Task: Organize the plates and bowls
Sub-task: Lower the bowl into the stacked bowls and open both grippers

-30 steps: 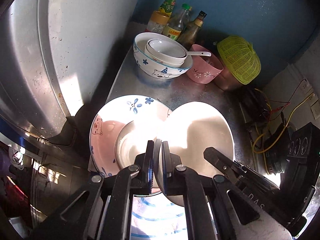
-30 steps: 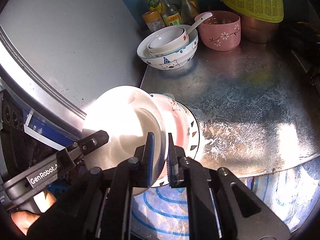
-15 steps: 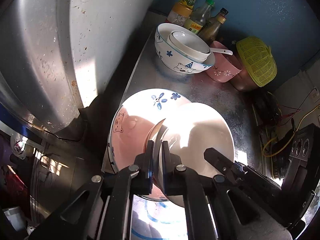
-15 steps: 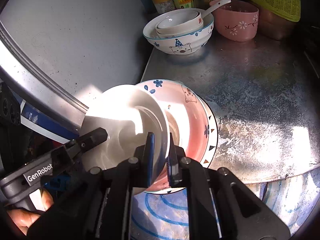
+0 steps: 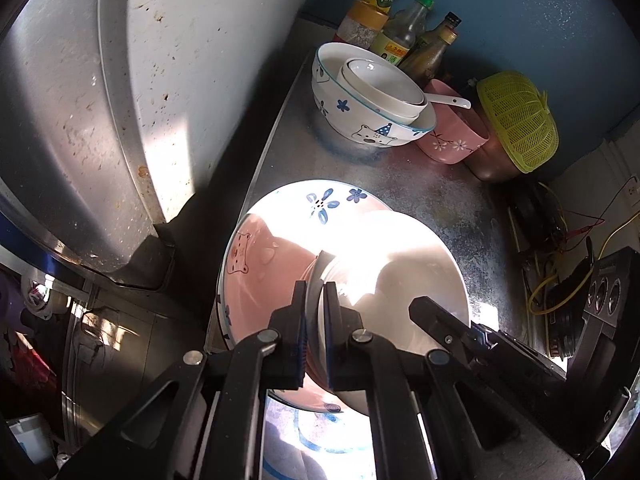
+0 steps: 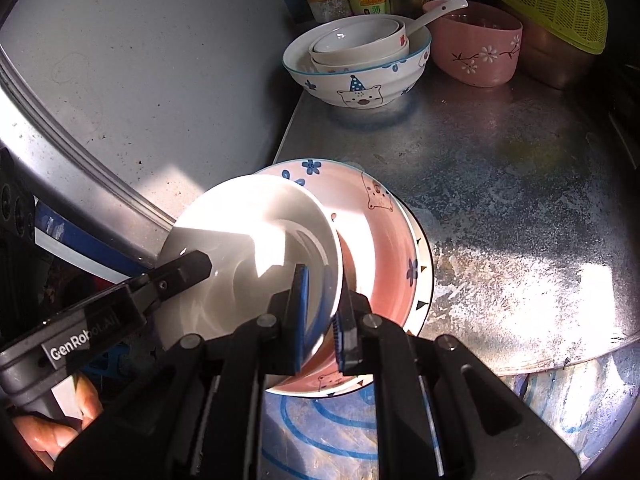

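Both grippers, left (image 5: pixel 316 314) and right (image 6: pixel 320 308), fingers clamped on the white plate (image 6: pixel 256 256), have lowered it onto the pink plate (image 6: pixel 384 248) beyond them, stacking nearly done

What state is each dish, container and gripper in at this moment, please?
White plate: tilted, held over the pink plate.
Pink plate: flat on the counter.
Bear bowl: upright, smaller bowls nested inside.
Pink bowl: upright, spoon inside.
Green basket: upside down.
Left gripper: shut on the white plate's rim.
Right gripper: shut on its opposite rim.
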